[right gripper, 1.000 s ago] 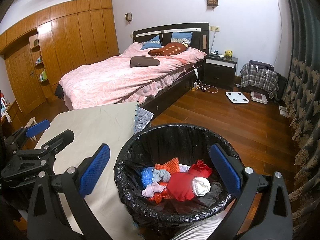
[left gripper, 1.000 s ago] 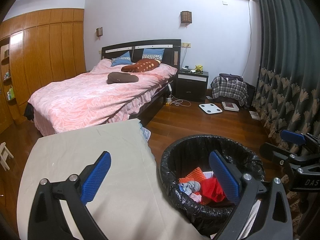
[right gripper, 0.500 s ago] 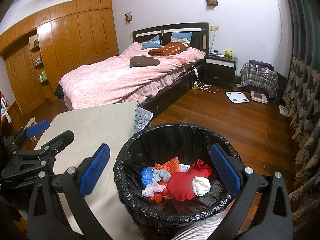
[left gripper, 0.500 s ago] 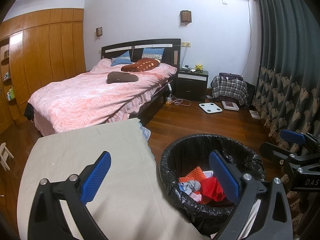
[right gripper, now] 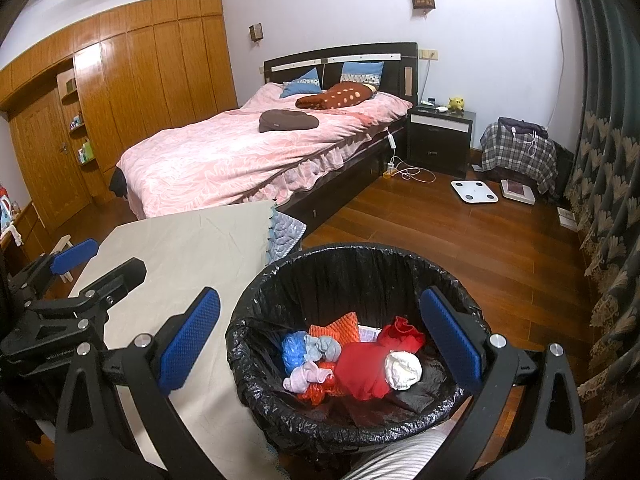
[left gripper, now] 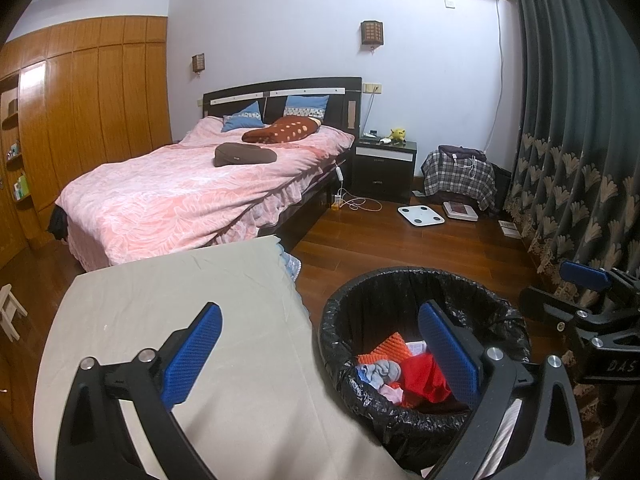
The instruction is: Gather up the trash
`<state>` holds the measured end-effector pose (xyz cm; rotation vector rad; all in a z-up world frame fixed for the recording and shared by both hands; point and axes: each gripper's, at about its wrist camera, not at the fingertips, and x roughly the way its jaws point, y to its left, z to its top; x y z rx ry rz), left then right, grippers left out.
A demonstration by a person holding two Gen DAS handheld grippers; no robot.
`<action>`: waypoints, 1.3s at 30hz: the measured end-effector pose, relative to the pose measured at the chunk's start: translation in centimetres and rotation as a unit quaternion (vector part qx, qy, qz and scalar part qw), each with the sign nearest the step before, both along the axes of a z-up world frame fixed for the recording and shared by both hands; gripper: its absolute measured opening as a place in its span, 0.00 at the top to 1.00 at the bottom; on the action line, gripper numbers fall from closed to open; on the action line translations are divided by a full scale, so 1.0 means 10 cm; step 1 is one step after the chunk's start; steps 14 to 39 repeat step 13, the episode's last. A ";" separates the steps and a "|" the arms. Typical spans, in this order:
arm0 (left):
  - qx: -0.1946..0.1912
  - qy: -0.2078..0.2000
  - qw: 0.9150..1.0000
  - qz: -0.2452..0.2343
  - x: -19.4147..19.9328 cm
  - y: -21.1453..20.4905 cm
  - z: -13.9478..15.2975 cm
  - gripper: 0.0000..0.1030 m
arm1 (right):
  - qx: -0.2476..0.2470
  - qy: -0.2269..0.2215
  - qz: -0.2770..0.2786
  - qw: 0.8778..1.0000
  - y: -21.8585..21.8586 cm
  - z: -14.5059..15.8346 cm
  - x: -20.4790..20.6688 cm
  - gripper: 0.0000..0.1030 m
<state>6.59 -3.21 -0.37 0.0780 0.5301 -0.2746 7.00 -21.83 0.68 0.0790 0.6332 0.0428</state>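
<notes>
A round bin with a black liner [right gripper: 256, 364] [left gripper: 340, 360] stands on the wood floor beside a beige-covered table [right gripper: 180, 248] [left gripper: 180, 300]. Inside lies a pile of trash [right gripper: 352, 360] [left gripper: 400, 372]: red, orange, blue, grey and white crumpled pieces. My right gripper [right gripper: 320, 340] is open and empty, held above the bin's near rim. My left gripper [left gripper: 320, 344] is open and empty, over the table edge and the bin's left rim. Each gripper shows at the edge of the other's view.
A bed with a pink cover [left gripper: 180, 200] stands beyond the table. A dark nightstand [left gripper: 384, 168], a plaid-covered item [left gripper: 460, 176], a white scale [left gripper: 420, 214] and cables lie on the floor at the back. Dark curtains [left gripper: 580, 140] hang on the right. Wooden wardrobes [right gripper: 140, 80] line the left wall.
</notes>
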 end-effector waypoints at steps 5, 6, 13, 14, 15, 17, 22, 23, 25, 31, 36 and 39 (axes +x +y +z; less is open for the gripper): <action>0.000 0.001 1.000 0.000 0.00 0.00 0.00 0.06 | 0.000 0.000 0.000 1.000 0.03 -0.01 0.00 0.05; 0.000 0.001 1.000 0.001 0.00 0.01 0.01 0.06 | 0.000 0.000 0.000 1.000 0.02 -0.01 0.00 0.05; 0.000 0.000 1.000 0.000 0.00 0.00 0.01 0.06 | 0.000 0.001 0.000 1.000 0.03 0.00 0.00 0.05; 0.000 0.000 1.000 0.000 0.00 0.00 0.01 0.06 | 0.000 0.001 0.000 1.000 0.03 0.00 0.00 0.05; 0.000 0.000 1.000 0.000 0.00 0.00 0.01 0.06 | 0.000 0.001 0.000 1.000 0.03 0.00 0.00 0.05; 0.000 0.000 1.000 0.000 0.00 0.00 0.01 0.06 | 0.000 0.001 0.000 1.000 0.03 0.00 0.00 0.05; 0.000 0.000 1.000 0.000 0.00 0.00 0.01 0.06 | 0.000 0.001 0.000 1.000 0.03 0.00 0.00 0.05; 0.000 0.000 1.000 0.000 0.00 0.00 0.01 0.06 | 0.000 0.001 0.000 1.000 0.03 0.00 0.00 0.05; 0.000 0.000 1.000 0.000 0.00 0.00 0.01 0.06 | 0.000 0.001 0.000 1.000 0.03 0.00 0.00 0.05; 0.000 0.000 1.000 0.000 0.00 0.00 0.01 0.06 | 0.000 0.001 0.000 1.000 0.03 0.00 0.00 0.05; 0.000 0.000 1.000 0.000 0.00 0.00 0.01 0.06 | 0.000 0.001 0.000 1.000 0.03 0.00 0.00 0.05; 0.000 0.000 1.000 0.000 0.00 0.00 0.01 0.06 | 0.000 0.001 0.000 1.000 0.03 0.00 0.00 0.05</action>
